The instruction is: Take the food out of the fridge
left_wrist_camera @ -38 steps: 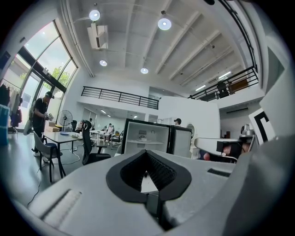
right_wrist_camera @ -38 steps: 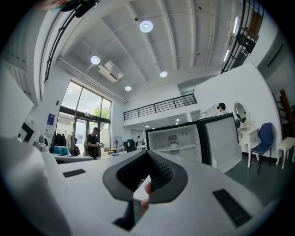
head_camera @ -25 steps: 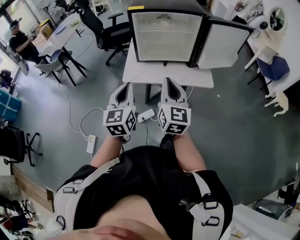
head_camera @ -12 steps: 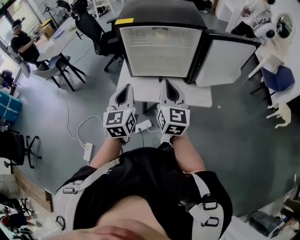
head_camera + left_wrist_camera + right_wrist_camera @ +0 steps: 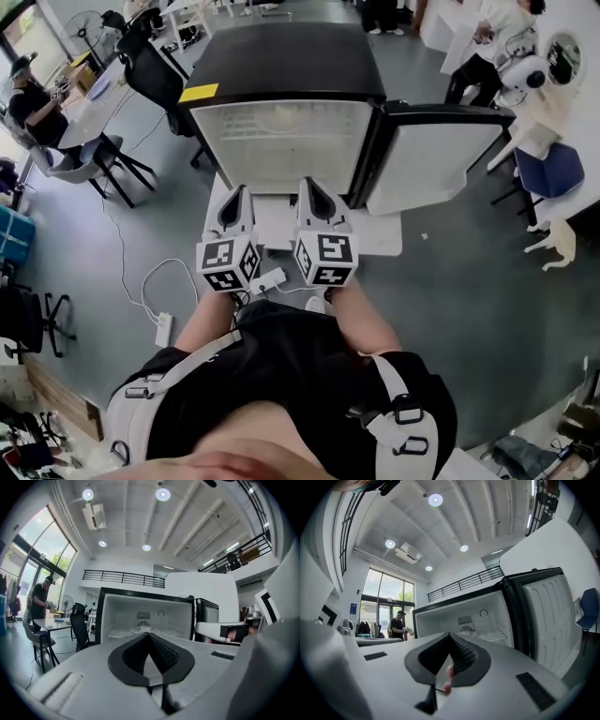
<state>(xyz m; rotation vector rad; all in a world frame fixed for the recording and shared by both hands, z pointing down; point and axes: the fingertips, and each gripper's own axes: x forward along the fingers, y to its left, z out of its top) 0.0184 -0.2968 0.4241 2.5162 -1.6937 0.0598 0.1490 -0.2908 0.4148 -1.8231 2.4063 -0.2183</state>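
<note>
Head view: left gripper (image 5: pixel 233 193) and right gripper (image 5: pixel 310 184) side by side; fridge (image 5: pixel 281 70) just ahead, door (image 5: pixel 427 167) open beside the right gripper.
Left gripper view: jaws closed, nothing between.
Right gripper view: jaws closed; food not recognisable.

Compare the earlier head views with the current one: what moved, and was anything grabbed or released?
The person has walked toward the fridge, which now looks nearer in the head view. The left claw and right claw came along, side by side, their tips over the white table under it. Nothing grabbed or released. Unchanged: both claws shut, fridge door open.
</note>
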